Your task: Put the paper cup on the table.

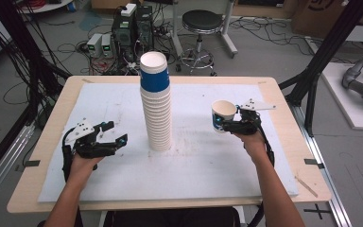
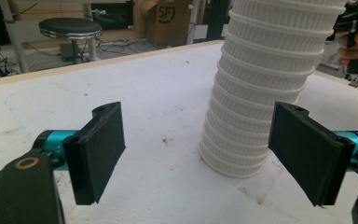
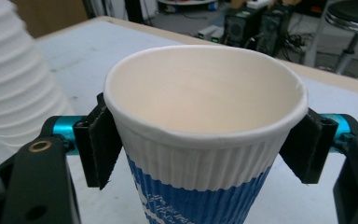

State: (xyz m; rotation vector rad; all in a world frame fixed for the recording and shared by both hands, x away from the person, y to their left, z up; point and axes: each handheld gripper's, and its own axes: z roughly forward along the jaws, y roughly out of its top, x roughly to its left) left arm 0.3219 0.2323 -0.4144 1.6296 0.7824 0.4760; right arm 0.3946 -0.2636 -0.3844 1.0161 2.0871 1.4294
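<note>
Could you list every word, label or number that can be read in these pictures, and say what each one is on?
"SF", inside a printed ring: on the cardboard box on the floor beyond the table, in the left gripper view.
White lettering on the blue band of the paper cup held in the right gripper: too blurred and cut off to read.
Nothing else legible.

Overhead view; gripper views near cup stack [image 1: 155, 101]

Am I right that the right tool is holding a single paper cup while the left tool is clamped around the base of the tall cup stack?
Not quite: the left tool is open, near the cup stack but apart from it, as the left gripper view shows. The right tool does hold a single paper cup.
</note>
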